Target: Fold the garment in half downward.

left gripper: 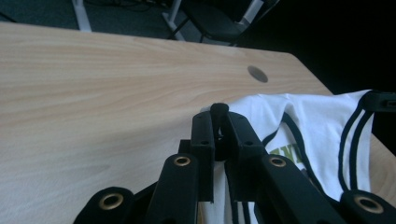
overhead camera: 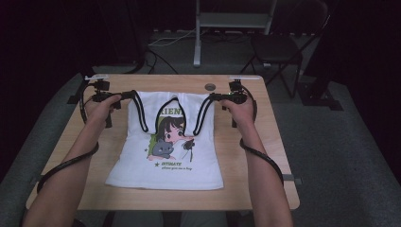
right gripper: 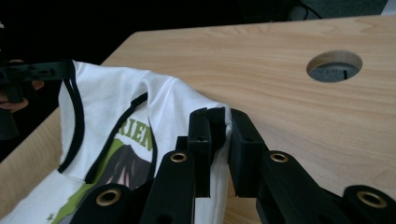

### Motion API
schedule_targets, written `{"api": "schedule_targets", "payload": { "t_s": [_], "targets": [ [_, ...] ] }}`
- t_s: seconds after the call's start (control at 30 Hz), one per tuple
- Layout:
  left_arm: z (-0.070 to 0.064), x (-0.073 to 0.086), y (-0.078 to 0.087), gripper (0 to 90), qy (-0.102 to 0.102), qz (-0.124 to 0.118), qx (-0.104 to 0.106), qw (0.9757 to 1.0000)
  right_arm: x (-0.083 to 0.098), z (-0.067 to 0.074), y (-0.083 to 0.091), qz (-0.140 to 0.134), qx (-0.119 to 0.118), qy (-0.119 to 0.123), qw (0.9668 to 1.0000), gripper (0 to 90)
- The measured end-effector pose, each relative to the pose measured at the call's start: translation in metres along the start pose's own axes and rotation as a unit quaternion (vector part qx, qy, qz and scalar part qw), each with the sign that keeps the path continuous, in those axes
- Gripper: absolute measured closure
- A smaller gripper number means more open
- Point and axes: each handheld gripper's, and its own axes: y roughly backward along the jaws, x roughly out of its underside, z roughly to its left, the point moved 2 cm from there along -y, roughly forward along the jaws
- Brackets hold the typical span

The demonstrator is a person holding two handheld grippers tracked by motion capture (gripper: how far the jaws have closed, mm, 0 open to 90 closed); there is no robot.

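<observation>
Desk (overhead camera: 246, 189) first: pale wood, a round cable hole (overhead camera: 210, 87) near the far edge, grey carpet around it, a dark room behind with a folding chair (overhead camera: 279, 47) and a stand's metal legs (overhead camera: 197, 47). On the desk lies my white top (overhead camera: 165, 175), print side up, hem toward me, black-trimmed straps at the far end. My left tool (left gripper: 219, 116) is pinching the top's left shoulder corner, cloth squeezed between the pads; my right tool (right gripper: 219, 121) is pinching the right shoulder corner the same way. In the high view both tools sit at the far corners of the top, left (overhead camera: 126, 94) and right (overhead camera: 213, 98), and the shoulder edge looks raised off the desk while the body lies flat. My read: grasp done on both shoulders, lift just begun; the fold itself, likely bringing the shoulders toward the hem, is all left. Body has no crease in it yet. Cables (overhead camera: 66, 165) trail along my forearms.
</observation>
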Motion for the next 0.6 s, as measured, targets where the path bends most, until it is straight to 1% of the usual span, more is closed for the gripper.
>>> {"api": "schedule_targets", "payload": {
  "t_s": [0.07,0.1,0.13,0.17,0.2,0.23,0.3,0.6],
  "targets": [
    [-0.001,-0.001,0.000,82.3,0.001,-0.001,0.001,1.0000,-0.002,0.000,0.002,-0.001,-0.001,0.001,1.0000,80.8],
    [-0.002,-0.002,0.000,82.3,-0.001,-0.002,0.000,1.0000,-0.004,-0.001,0.004,-0.007,-0.002,-0.001,1.0000,80.9],
    [-0.004,-0.004,0.000,82.3,-0.006,0.000,0.000,1.0000,-0.004,-0.001,0.004,-0.009,-0.002,-0.003,1.0000,80.9],
    [-0.004,-0.004,0.000,82.3,-0.006,0.000,0.000,1.0000,-0.004,-0.001,0.004,-0.009,-0.002,-0.003,1.0000,80.9],
    [-0.006,-0.006,0.000,82.3,-0.014,0.000,-0.003,0.9999,-0.006,-0.001,0.006,-0.013,-0.002,-0.004,0.9999,80.9],
    [-0.006,-0.006,0.000,82.6,-0.014,0.000,-0.003,0.9999,-0.006,-0.001,0.006,-0.013,-0.002,-0.004,0.9999,80.9],
    [-0.008,-0.008,0.001,82.6,-0.019,-0.003,-0.004,0.9998,-0.008,0.000,0.007,-0.016,0.001,0.000,0.9999,80.9],
    [-0.011,-0.016,0.004,83.0,-0.025,-0.010,-0.004,0.9996,-0.017,0.008,0.011,-0.025,0.000,0.011,0.9996,80.9]
  ]
}}
